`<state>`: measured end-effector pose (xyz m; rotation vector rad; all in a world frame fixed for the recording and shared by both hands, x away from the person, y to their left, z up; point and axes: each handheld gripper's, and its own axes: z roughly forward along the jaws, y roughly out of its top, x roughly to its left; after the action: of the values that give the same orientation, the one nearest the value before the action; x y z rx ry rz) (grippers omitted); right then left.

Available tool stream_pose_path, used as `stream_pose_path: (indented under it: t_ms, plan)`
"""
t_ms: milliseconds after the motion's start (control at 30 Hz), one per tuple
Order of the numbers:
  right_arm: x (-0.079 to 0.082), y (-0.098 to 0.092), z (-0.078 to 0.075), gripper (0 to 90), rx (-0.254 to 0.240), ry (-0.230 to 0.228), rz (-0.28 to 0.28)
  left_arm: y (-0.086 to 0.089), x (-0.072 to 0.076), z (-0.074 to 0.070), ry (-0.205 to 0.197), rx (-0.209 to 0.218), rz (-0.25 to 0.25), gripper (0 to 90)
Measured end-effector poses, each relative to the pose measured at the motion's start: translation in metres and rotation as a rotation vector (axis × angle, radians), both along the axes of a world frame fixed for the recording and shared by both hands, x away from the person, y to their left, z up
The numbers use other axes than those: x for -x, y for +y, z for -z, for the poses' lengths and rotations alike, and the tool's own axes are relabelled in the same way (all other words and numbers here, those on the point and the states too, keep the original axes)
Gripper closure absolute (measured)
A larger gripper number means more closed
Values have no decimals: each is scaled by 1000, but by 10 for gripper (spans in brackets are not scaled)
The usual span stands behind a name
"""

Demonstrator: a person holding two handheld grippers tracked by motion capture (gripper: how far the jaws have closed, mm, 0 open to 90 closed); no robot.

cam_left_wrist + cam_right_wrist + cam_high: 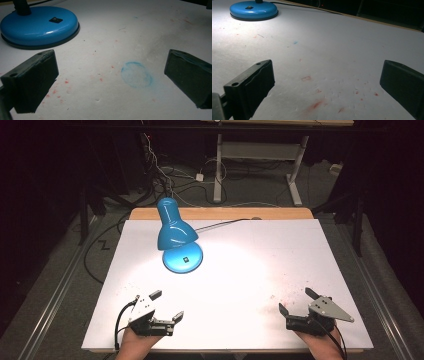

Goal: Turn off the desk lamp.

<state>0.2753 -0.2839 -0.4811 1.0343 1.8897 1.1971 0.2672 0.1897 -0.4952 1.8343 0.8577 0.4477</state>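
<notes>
Table (250, 285) under a white sheet takes up the middle of the high view, with a strip of bare wood along its far edge at 12 o'clock. A blue desk lamp (175, 232) stands toward 11 o'clock from the sheet's centre, its shade tilted down over its round base (183, 257), which carries a small black switch (55, 20); its dark cord (222, 223) runs off toward the far edge. The lamp is lit and throws a bright pool on the sheet around it. The left gripper (166, 306) sits at 7 o'clock near the front edge, held in a hand, its jaws spread wide with nothing between them. The right gripper (296, 301) sits at 5 o'clock, also hand-held, jaws likewise parted and empty, well apart from the left one. In the left gripper view the lamp base lies at 10 o'clock beyond the jaws, and a faint blue ring mark (136, 74) stains the sheet between them. In the right gripper view red smudges (317, 103) dot the sheet between the jaws, and the lamp base rests far off at 11 o'clock
</notes>
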Motion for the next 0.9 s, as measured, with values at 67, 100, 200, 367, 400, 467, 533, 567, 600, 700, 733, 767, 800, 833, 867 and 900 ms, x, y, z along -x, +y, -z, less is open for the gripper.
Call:
stream_pose_path:
  t_ms: [67,100,200,367,400,467,533,567,600,700,733,767,800,833,867,900]
  plan:
    - [1,0,-1,5,-2,-3,0,2,1,-1,-4,0,-3,0]
    - [1,0,-1,5,-3,-5,1,3,0,-1,-5,2,-4,0]
    - [2,0,-3,5,-3,-12,0,5,0,-1,-5,13,-11,0]
    - [2,2,-4,5,-8,-15,-8,7,0,-2,1,12,-10,0]
    - [2,2,-4,5,-12,-16,-7,7,0,-2,1,12,-10,0]
    - [2,3,-5,5,-12,-19,-10,7,-1,-2,5,19,-12,0]
    - [2,3,-5,5,-11,-20,-12,7,-1,-2,8,16,-10,0]
    - [2,4,-5,5,-9,-21,-15,7,-1,-2,13,12,-11,0]
    - [2,4,-5,5,-12,-19,-15,6,-1,-3,17,11,-11,0]
    - [2,3,-6,5,-14,-24,-18,7,-1,-4,17,16,-3,0]
    - [2,3,-6,5,-14,-24,-18,6,0,-4,14,13,-2,1]
    - [2,3,-6,5,-14,-25,-20,6,0,-4,14,13,-2,1]
    - [2,3,-6,5,-15,-25,-22,6,0,-4,11,7,-3,1]
    - [2,3,-6,5,-16,-25,-22,7,0,-4,11,0,-6,1]
    - [2,3,-6,5,-19,-24,-21,7,0,-4,12,0,-7,3]
    - [2,3,-6,5,-19,-26,-21,7,0,-4,12,0,-7,11]
